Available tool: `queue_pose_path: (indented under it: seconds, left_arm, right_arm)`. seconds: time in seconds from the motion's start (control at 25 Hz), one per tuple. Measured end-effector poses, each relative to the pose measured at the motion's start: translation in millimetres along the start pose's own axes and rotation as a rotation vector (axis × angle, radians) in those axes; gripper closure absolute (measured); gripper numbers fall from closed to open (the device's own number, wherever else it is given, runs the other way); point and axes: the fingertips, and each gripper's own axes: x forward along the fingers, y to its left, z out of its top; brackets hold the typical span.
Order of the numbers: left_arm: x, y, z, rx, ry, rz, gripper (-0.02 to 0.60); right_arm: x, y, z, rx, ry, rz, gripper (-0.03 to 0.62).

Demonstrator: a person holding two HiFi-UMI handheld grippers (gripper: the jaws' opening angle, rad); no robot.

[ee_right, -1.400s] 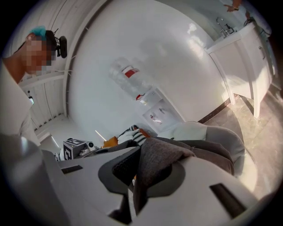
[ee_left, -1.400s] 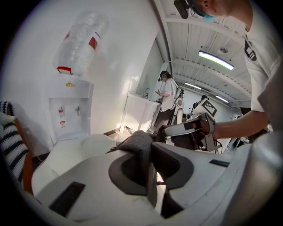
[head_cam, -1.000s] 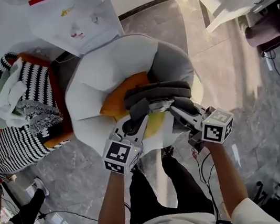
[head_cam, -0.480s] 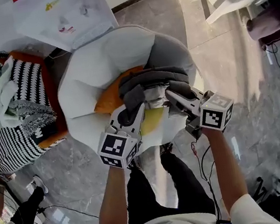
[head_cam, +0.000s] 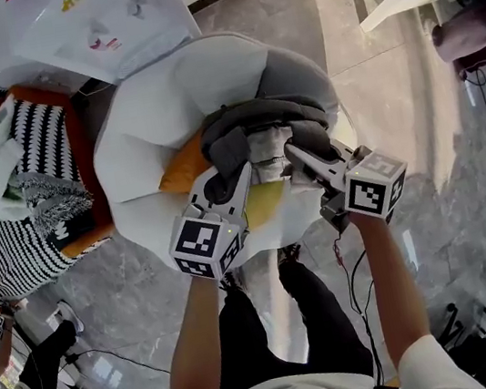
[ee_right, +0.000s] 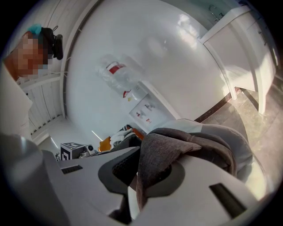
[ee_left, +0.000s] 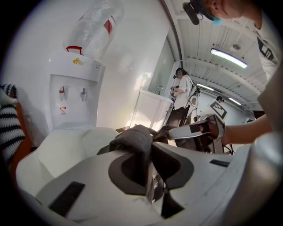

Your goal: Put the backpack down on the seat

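Grey marble floor (head_cam: 414, 114) ran under everything, and a rounded white seat (head_cam: 179, 89) stood in the middle of it. At the seat's near edge, the left gripper (head_cam: 233, 179) and the right gripper (head_cam: 295, 151) reached in side by side from the person's outstretched arms.

Between them hung the grey backpack (head_cam: 259, 126), low over the seat's hollow, just beyond an orange cushion (head_cam: 185, 164) that lay in it. Whether its bottom touched the seat could not be told from above.

The carry looked finished. What seemed left was the last lowering and letting go, since neither grip was released.

In the left gripper view, the left gripper (ee_left: 148, 160) had its jaws nearly together, pinching a fold of the backpack's (ee_left: 135, 137) grey fabric. In the right gripper view, the right gripper (ee_right: 140, 176) was clamped the same way on another grey fold (ee_right: 177, 150), with the pads pressed into the cloth.

Behind the seat, a white water dispenser (head_cam: 117, 21) stood against the wall. Off to the seat's left lay a black-and-white striped throw (head_cam: 37, 149).
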Motion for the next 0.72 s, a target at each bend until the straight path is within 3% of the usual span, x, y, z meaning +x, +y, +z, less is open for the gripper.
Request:
queue_pose_path:
  seconds: [0.2, 0.36, 0.72]
  left_arm:
    - [10, 8, -6, -0.020, 0.003, 0.001, 0.520]
    - [17, 16, -13, -0.018, 0.023, -0.009, 0.518]
    - [35, 30, -40, -0.051, 0.091, -0.041, 0.517]
  right_arm:
    - [9, -9, -3, 0.024, 0.000, 0.001, 0.563]
    - [19, -21, -3, -0.038, 0.011, -0.041, 0.563]
    - [33, -39, -17, -0.039, 0.060, -0.062, 0.563]
